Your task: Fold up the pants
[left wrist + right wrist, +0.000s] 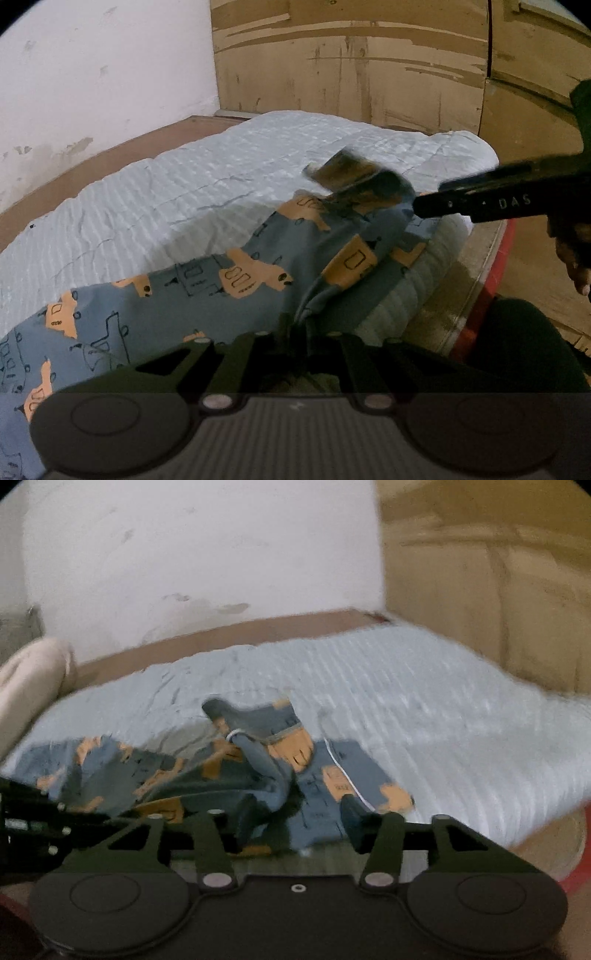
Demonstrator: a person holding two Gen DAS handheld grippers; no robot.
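Blue pants (207, 288) printed with orange vehicles lie crumpled on a pale blue quilted pad (184, 192). My left gripper (297, 330) is at the near edge, shut on a bunched fold of the pants. The right gripper's black finger (480, 201) reaches in from the right, and a blurred end of the pants (354, 177) hangs in the air off its tip. In the right wrist view, the right gripper (301, 818) stands open. The pants (258, 760) lie loose between and beyond its fingers (251, 819), not pinched.
Cardboard boxes (351, 62) stand behind the pad, next to a stained white wall (92, 74). A brown surface (110, 155) borders the pad on the far side. A red rim (506, 240) runs along the right edge, and a beige cushion (33, 679) lies far left.
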